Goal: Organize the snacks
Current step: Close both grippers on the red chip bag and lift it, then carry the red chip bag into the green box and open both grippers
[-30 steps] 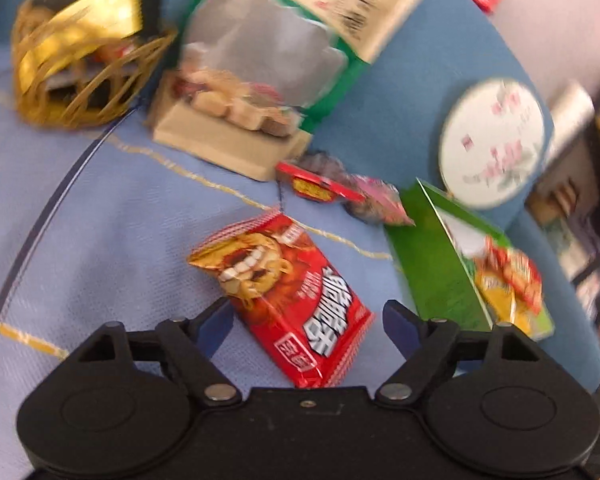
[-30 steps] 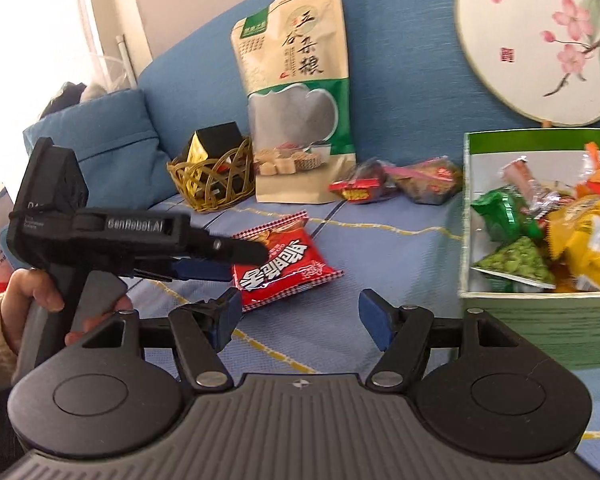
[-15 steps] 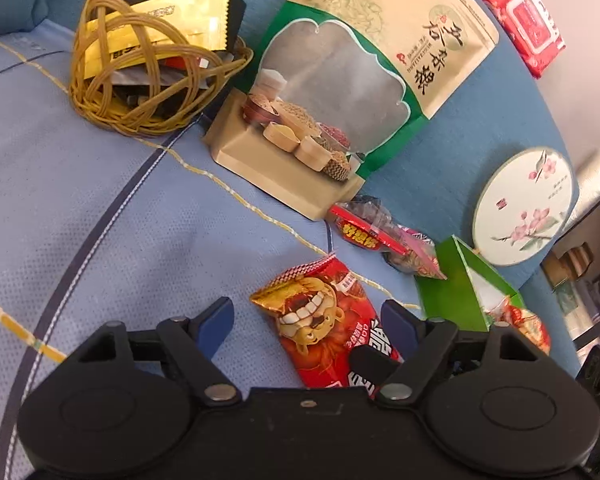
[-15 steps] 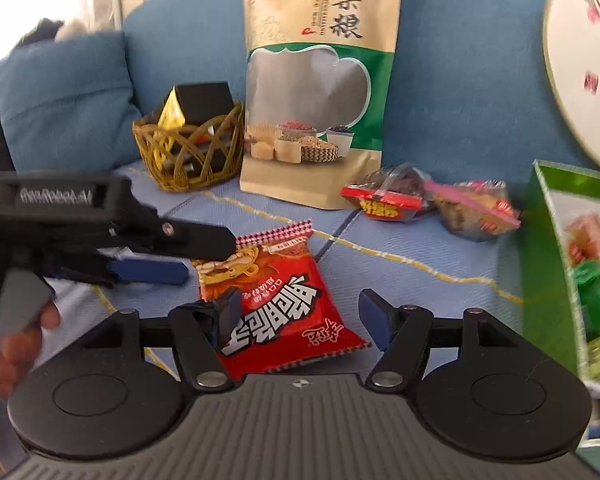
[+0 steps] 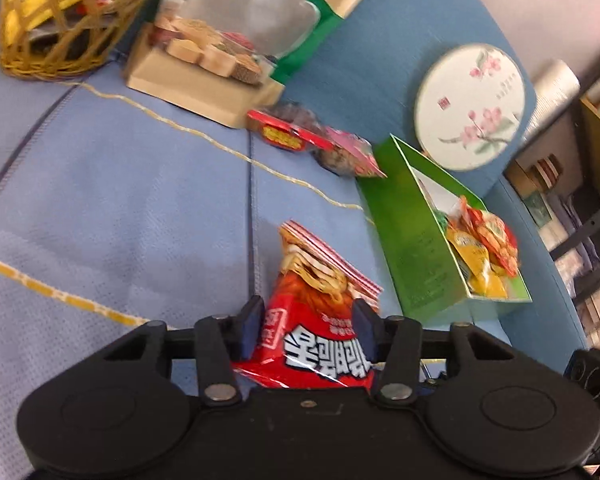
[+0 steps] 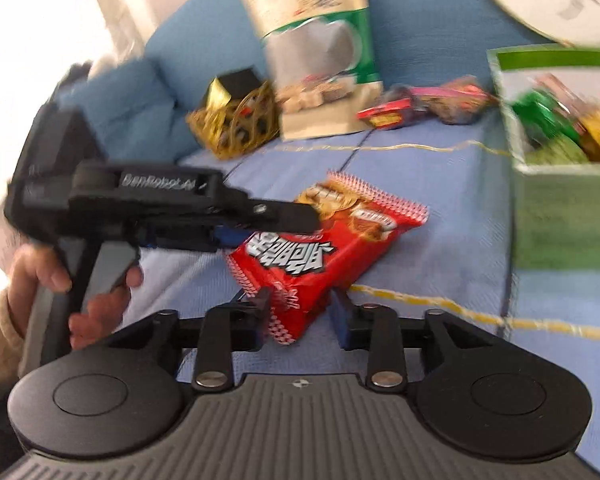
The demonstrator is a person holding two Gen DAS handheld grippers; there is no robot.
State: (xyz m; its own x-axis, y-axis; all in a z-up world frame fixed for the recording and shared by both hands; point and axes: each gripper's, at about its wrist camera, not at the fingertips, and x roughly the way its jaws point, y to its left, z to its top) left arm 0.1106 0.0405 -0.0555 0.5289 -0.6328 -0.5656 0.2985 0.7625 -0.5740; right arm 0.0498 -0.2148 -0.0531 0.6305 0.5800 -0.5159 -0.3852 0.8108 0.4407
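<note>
Lying between both grippers, the red snack packet [image 5: 320, 320] sits on the blue sofa seat [image 5: 112, 208], tilted and partly lifted off the fabric. Its wrapper is glossy red with large white lettering, a noodle picture near the top and zigzag, red-and-white crimped ends. The left gripper [image 5: 306, 330] is closing, its blue pads [image 5: 249, 326] against the packet's two sides. The right gripper [image 6: 300, 314] is also closing around the packet's near end; contact there cannot be confirmed through the blur. A green box [image 5: 412, 240] of assorted snacks stands just beside the packet. A person's hand [image 6: 72, 280] grips the left tool's handle.
</note>
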